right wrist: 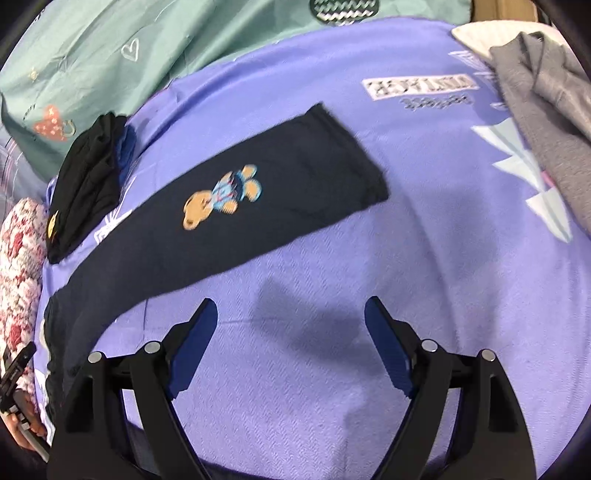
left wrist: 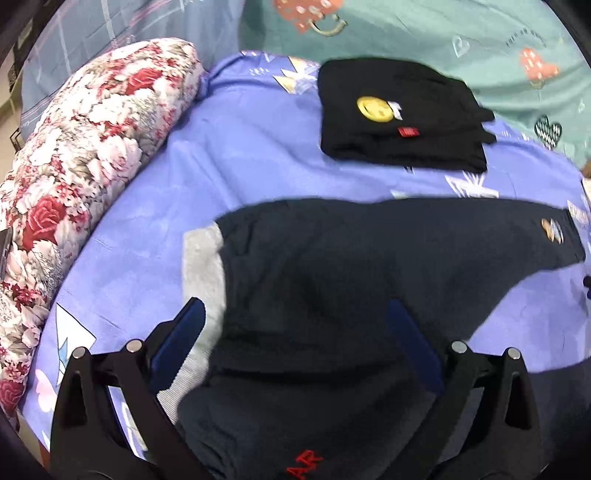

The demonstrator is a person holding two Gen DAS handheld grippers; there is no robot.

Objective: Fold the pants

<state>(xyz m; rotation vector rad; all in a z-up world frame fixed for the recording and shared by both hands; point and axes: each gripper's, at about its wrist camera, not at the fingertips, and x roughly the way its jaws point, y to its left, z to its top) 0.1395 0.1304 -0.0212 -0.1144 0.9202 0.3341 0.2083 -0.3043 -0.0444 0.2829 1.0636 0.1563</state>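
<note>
Left wrist view: left gripper [left wrist: 295, 325] hangs over the dark pants [left wrist: 332, 266], jaws spread wide, blue pads on either side of the cloth but not pressing it. A grey band [left wrist: 203, 266] shows at the pants' left end; red stitched letters sit near the bottom edge. The pants lie stretched across a purple sheet [left wrist: 155, 192]. Behind them sits a folded black garment [left wrist: 399, 118] with a yellow smiley patch. A floral bolster [left wrist: 81, 147] lines the sheet's left edge; teal bedding [left wrist: 443, 29] lies beyond.

Right wrist view: right gripper [right wrist: 291, 317] is over bare purple sheet [right wrist: 424, 258], jaws wide apart, nothing between them. One pant leg [right wrist: 258, 199] runs diagonally up and right, flat, with a bear print [right wrist: 221, 195] on it, its hem well ahead of the pads. The black garment [right wrist: 85, 184] sits at far left, beside the leg. A grey garment [right wrist: 546, 129] is heaped at the upper right.
</note>
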